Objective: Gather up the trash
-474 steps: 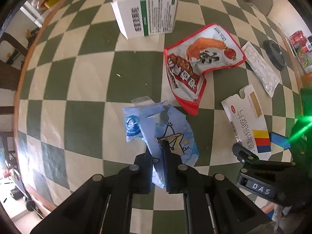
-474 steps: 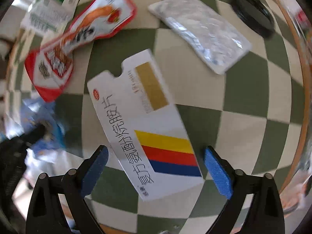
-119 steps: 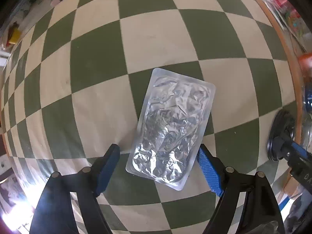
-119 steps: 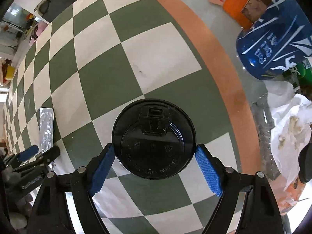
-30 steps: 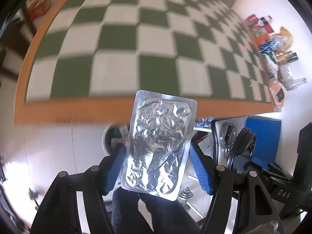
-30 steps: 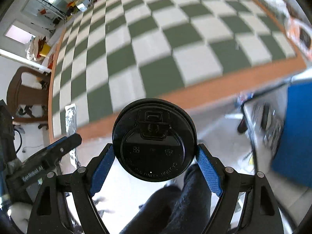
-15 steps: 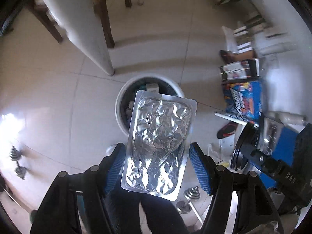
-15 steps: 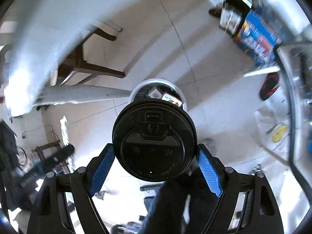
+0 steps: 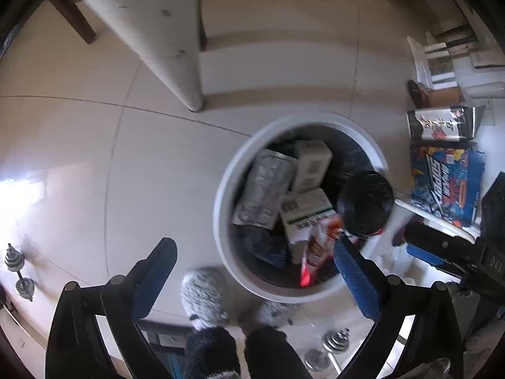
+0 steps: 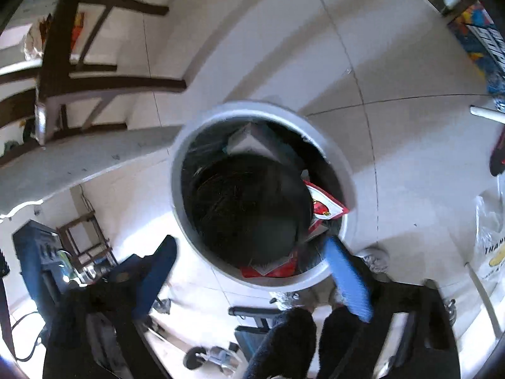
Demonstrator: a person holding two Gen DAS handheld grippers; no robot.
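Crinkled silver blister sheet (image 9: 263,189) and round black lid (image 9: 366,207) over white bin (image 9: 221,221), both tools opening, empty.

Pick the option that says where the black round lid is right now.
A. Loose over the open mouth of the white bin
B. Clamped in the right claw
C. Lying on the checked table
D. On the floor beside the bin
A: the black lid sits free over the white bin, clear of the right claw, whose jaws are opening.

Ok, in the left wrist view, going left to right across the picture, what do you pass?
Small dumbbells on the floor → white table leg → white trash bin → black cup lid over the bin → blue printed box.
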